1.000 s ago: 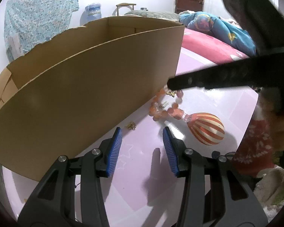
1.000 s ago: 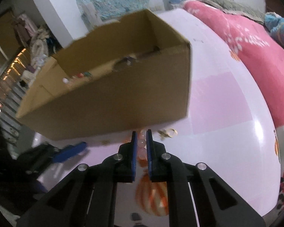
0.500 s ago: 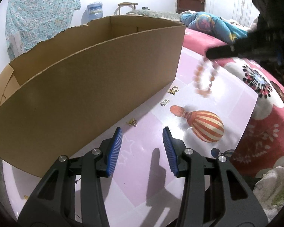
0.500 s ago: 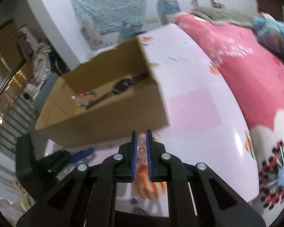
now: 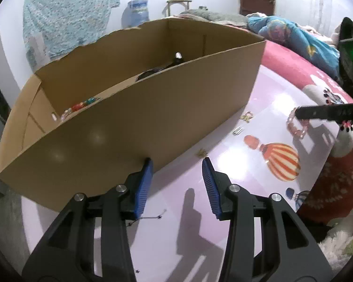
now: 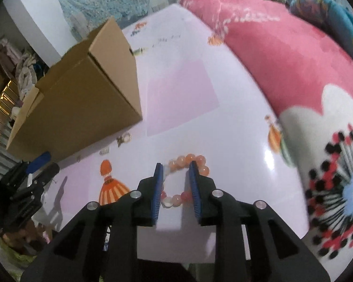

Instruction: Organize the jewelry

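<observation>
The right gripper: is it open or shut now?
Open. In the right wrist view the right gripper shows a clear gap between its blue pads, and the pink bead bracelet lies under that gap, not pinched.

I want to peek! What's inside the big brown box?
Inside the cardboard box I can see colorful beads near one end and something dark with a white tip farther along. The front wall hides the rest of the floor.
</observation>
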